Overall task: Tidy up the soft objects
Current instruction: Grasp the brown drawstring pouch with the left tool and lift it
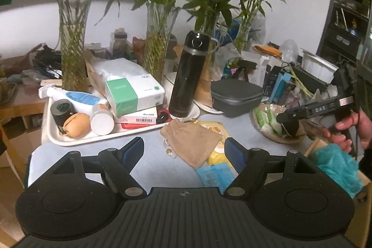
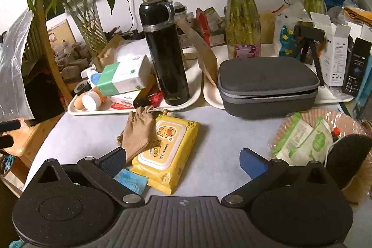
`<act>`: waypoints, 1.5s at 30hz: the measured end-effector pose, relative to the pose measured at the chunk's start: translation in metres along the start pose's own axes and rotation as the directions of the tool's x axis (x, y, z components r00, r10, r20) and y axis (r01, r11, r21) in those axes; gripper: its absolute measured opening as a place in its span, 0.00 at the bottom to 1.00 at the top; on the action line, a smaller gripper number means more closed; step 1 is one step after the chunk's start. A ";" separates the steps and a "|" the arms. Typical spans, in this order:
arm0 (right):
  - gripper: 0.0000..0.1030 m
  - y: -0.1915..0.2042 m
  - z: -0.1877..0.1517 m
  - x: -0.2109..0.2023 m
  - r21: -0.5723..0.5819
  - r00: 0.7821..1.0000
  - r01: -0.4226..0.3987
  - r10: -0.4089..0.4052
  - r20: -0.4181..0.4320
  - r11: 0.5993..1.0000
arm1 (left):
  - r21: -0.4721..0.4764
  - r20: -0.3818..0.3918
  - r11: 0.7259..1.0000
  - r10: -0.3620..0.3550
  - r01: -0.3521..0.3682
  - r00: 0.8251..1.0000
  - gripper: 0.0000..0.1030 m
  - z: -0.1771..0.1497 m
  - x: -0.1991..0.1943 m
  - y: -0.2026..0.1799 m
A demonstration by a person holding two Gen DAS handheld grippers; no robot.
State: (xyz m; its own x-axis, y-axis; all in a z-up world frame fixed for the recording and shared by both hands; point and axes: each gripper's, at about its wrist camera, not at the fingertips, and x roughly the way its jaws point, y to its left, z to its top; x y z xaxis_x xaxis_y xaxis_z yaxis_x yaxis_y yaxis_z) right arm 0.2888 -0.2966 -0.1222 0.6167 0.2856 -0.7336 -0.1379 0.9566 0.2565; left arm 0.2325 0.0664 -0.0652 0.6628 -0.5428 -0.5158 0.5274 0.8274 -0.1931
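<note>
Both grippers hang with jaws apart and empty: left gripper (image 1: 183, 150), right gripper (image 2: 183, 162). Between them on the table (image 2: 220, 131) lies a tan cloth pouch (image 2: 137, 131), draped half over a yellow wipes pack (image 2: 167, 150). It looks light and limp; pinching its bunched drawstring neck seems safest. Its beads are hard to make out, and the blue packet (image 2: 131, 180) is partly hidden.
</note>
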 end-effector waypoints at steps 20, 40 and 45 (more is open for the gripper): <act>1.00 -0.023 0.004 0.033 0.041 0.987 0.120 -0.115 -0.113 0.992 | 0.150 -0.108 0.965 -0.203 0.217 0.973 0.72 -0.024 0.126 0.012; 1.00 -0.020 0.006 0.041 0.037 0.988 0.091 -0.085 -0.128 0.995 | 0.065 -0.243 0.925 -0.349 0.374 0.905 0.20 -0.037 0.202 0.010; 1.00 -0.017 0.006 0.041 0.032 0.989 0.079 -0.075 -0.125 0.996 | 0.062 -0.253 0.928 -0.342 0.368 0.905 0.04 -0.038 0.201 0.007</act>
State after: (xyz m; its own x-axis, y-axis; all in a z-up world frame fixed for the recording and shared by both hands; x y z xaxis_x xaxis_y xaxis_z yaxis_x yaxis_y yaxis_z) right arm 0.3218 -0.3018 -0.1529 0.5239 0.2184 -0.8233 -0.0642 0.9740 0.2174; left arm 0.3487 -0.0314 -0.2019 0.2854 -0.7378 -0.6116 0.7662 0.5590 -0.3168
